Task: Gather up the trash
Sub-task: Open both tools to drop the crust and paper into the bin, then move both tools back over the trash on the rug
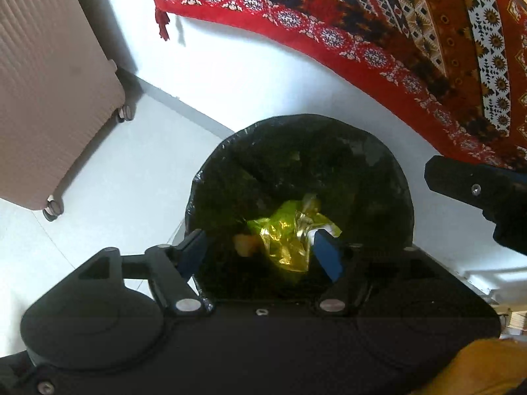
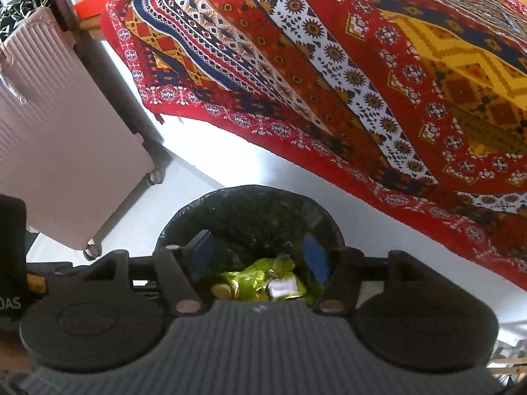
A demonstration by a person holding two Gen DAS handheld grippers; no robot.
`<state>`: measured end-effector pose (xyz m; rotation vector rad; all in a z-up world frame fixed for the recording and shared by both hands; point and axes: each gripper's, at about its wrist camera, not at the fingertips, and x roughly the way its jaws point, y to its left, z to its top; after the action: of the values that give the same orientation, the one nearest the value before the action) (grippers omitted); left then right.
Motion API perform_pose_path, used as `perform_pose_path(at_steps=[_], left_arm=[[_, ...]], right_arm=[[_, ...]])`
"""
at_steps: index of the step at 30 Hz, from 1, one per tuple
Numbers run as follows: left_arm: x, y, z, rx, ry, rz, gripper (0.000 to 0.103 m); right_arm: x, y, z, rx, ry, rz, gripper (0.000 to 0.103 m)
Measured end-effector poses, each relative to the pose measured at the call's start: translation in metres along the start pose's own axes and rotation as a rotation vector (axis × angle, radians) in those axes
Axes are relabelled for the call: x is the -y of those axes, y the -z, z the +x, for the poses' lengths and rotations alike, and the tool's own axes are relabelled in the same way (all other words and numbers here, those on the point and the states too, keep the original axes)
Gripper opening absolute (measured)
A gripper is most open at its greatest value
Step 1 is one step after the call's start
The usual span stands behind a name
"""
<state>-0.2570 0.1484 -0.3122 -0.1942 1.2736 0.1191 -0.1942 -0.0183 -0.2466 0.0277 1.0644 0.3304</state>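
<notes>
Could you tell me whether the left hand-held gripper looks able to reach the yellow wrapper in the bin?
Probably yes: the left hand-held gripper hangs open above the bin, nothing covering the yellow wrapper.

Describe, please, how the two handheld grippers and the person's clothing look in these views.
Both the left gripper and right gripper are black, with blue pads on the fingers, silver pivot bolts and round side housings. A mustard-yellow sleeve shows at the lower right.
</notes>
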Motion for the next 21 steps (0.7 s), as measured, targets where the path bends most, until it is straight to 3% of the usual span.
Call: perform_pose_path(at_steps=[11, 21], left_arm=[[0.000, -0.014, -0.034, 0.029, 0.000, -0.003, 0.078], [0.008, -0.031, -0.111, 0.095, 0.038, 0.007, 0.078]], right_arm=[[-0.002, -0.010, -0.029, 0.033, 0.008, 0.001, 0.076], [0.001, -0.029, -0.099, 0.119, 0.037, 0.030, 0.077]])
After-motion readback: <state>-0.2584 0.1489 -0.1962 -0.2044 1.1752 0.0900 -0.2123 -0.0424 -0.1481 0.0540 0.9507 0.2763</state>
